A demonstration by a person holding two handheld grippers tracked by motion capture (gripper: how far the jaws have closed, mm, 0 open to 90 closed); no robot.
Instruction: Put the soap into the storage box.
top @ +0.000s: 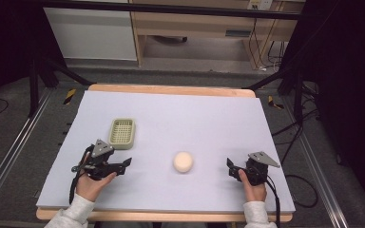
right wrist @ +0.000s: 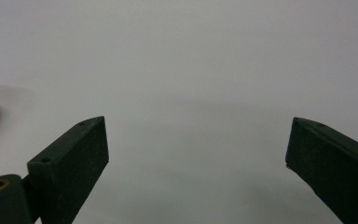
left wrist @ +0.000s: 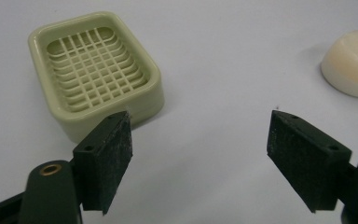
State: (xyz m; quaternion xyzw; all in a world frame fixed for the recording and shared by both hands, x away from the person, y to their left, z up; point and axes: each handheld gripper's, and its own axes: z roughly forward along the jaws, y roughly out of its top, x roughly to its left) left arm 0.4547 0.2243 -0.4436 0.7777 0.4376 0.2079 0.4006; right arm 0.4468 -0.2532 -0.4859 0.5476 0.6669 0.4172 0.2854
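Nothing done yet. Both my grippers, left [top: 126, 164] and right [top: 229, 167], gape wide, holding nothing. Soap [top: 183, 162] sits on the table between them; soap dish [top: 122, 131] is empty. Pick and place remain.

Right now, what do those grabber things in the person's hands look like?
Both are black. The left tongs and right tongs each carry a grey three-cornered plate on top and trail a black cable. Their flat pads look dark and rough. The sleeves are light grey.

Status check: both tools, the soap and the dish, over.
Left tool open, right tool open, both empty. Soap on table between them, dish empty. Nothing in the way.
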